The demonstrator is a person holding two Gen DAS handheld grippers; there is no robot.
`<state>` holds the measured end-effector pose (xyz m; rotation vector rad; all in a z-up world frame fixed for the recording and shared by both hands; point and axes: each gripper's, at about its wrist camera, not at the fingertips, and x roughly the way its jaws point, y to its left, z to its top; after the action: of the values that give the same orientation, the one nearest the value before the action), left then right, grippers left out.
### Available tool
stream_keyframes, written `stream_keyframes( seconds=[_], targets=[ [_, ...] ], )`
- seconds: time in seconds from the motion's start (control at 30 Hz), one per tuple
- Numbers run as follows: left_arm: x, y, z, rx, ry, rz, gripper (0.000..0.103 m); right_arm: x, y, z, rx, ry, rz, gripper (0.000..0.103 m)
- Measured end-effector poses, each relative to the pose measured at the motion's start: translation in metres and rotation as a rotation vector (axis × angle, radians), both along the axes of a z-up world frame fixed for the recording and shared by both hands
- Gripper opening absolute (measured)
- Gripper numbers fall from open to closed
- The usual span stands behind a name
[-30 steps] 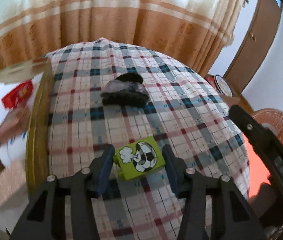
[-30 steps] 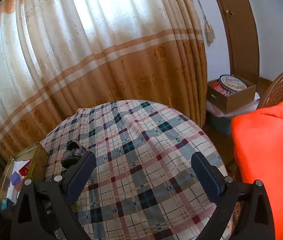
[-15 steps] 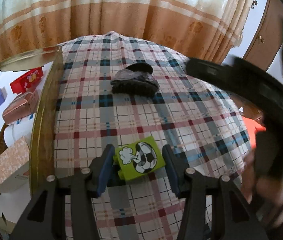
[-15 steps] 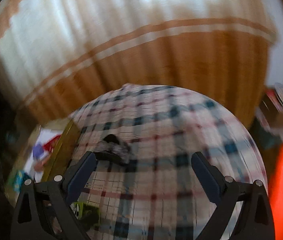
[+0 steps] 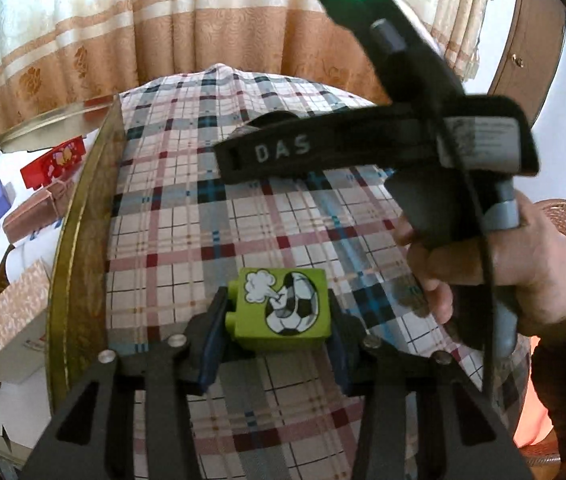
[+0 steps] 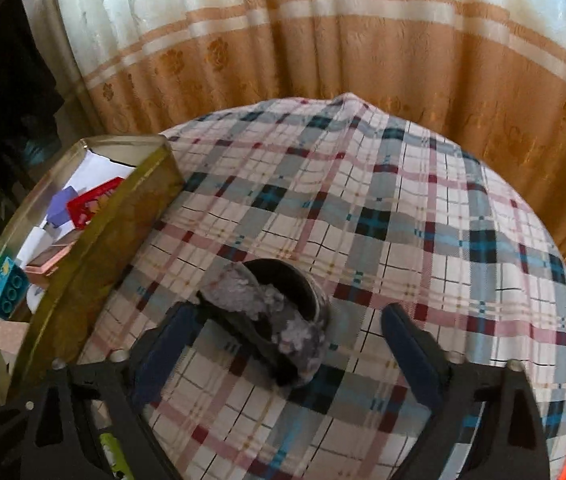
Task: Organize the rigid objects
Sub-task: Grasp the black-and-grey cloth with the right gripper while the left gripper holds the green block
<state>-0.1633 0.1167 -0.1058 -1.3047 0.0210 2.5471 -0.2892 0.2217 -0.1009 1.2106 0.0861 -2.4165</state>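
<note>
Your left gripper (image 5: 277,322) clamps the glossy green block (image 5: 281,308); your right gripper (image 6: 287,340) gapes wide around the mottled dark cup (image 6: 279,316).

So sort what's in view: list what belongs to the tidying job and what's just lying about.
Job:
- green football block, clamped in the left gripper
- gold tray of blocks and boxes
- dark speckled object between the open right gripper fingers

Lying about:
- curtain
- plaid tablecloth

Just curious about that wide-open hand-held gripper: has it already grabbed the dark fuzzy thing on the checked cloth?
No, the right hand-held gripper is open, and its fingers stand apart from the dark fuzzy thing.
</note>
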Motion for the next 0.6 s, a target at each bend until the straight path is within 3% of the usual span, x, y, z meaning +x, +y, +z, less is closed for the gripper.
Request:
stream_keyframes(
  seconds=[0.03,0.07,0.1,0.33,0.6],
  targets=[
    [-0.001,0.0,0.0,-0.005,0.001,-0.001,0.042,0.002,0.002,0.0,0.0,0.016,-0.008,0.075],
    [-0.002,0.0,0.0,-0.011,0.003,-0.002,0.042,0.004,0.002,0.0,0.005,0.023,-0.012,0.061],
    [-0.003,-0.001,-0.001,-0.014,0.004,-0.003,0.042,0.005,0.003,0.001,0.024,0.03,-0.022,0.056],
    [-0.002,0.001,0.002,-0.013,0.005,-0.003,0.042,0.023,0.028,0.005,-0.06,0.01,-0.125,0.053],
    [-0.007,0.01,0.004,-0.012,0.007,0.001,0.042,0.081,0.071,0.018,-0.151,0.073,-0.412,0.052]
  ],
)
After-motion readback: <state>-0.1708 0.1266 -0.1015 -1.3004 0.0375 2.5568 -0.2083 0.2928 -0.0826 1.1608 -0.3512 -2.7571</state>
